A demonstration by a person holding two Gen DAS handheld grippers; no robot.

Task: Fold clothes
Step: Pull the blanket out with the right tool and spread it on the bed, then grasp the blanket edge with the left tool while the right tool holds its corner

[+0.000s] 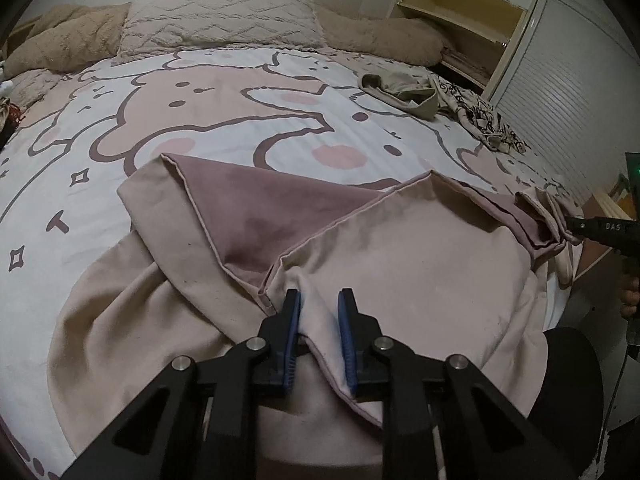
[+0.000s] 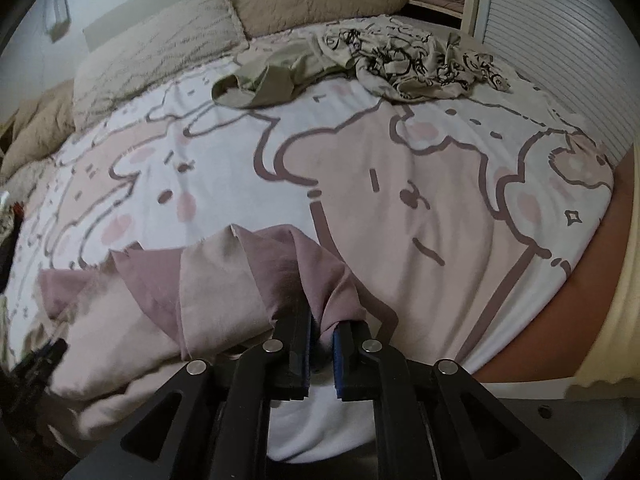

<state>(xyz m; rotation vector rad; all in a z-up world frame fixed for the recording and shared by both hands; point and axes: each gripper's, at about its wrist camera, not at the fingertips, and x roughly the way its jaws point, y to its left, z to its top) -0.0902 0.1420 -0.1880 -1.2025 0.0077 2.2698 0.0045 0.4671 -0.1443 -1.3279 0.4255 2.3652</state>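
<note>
Folding of the pink cloth (image 1: 400,264) appears to be at an early stage: it lies partly doubled on the near part of the bed (image 1: 240,120), both ends held, with one corner turned back at about 10 o'clock in the left wrist view to show a darker mauve underside.

Left tongs (image 1: 319,312): the blue pads stand a little apart with a ridge of the cloth's pale edge pinched up between them. I judge this a hold on the cloth, though the grip looks loose.

Right tongs (image 2: 322,330): jaws nearly closed on a bunched mauve corner of the same cloth, gathered into pleats just ahead of the pads. In the left wrist view this end sits at 3 o'clock, near the bed's edge.

Orientation: the cloth's long axis runs roughly from 9 to 3 o'clock across the left wrist view, between the two holds, parallel to the near edge of the bed. The turned-back flap points toward 11 o'clock, up the bed toward the pillow (image 1: 220,16).

Next move, as a judgement: draw the two holds apart to take out slack, then carry the held edge over to meet the far edge. The bunched right corner risks an uneven fold.

Other clothes, one olive (image 2: 264,80) and one printed (image 2: 420,60), lie well apart at 12 to 1 o'clock in the right wrist view, not yet folded.
</note>
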